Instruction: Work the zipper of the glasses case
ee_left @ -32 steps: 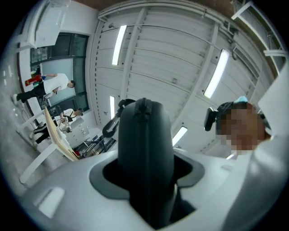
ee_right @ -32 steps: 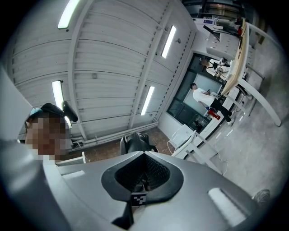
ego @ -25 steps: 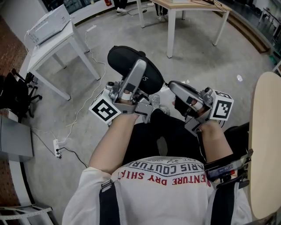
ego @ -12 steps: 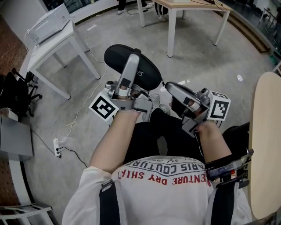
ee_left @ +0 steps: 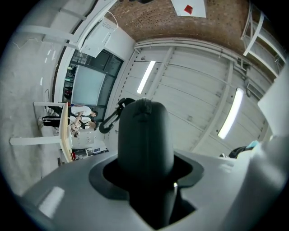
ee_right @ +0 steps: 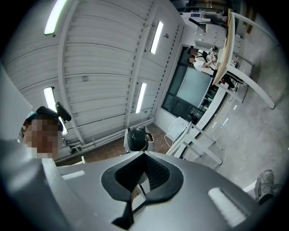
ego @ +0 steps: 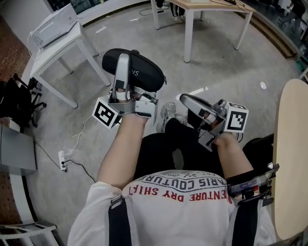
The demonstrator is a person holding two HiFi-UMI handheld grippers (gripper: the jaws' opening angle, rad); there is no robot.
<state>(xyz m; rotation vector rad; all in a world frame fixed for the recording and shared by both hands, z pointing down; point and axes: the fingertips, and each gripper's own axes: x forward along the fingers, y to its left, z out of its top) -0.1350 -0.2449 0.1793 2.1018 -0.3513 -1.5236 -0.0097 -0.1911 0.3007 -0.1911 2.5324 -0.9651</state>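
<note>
The black oval glasses case [ego: 139, 72] hangs over the floor in front of the person's knees, with my left gripper [ego: 123, 61] shut on it; one finger [ego: 122, 72] lies across its top. In the left gripper view the case [ee_left: 145, 135] fills the space between the jaws, and a dark loop [ee_left: 110, 121] sticks out at its left side. My right gripper [ego: 183, 98] stays to the right, apart from the case, its jaws shut with nothing seen between them. In the right gripper view the case [ee_right: 135, 139] shows small, beyond the jaw tips.
A white table with a white box [ego: 53, 26] stands at the left. A wood-topped table [ego: 211, 6] is at the back, and a beige rounded tabletop [ego: 291, 144] at the right. A power strip [ego: 62, 162] and cable lie on the concrete floor.
The left gripper has carried the case to the left and away from the right gripper, turning it. The right gripper has shifted slightly left and stays shut.
</note>
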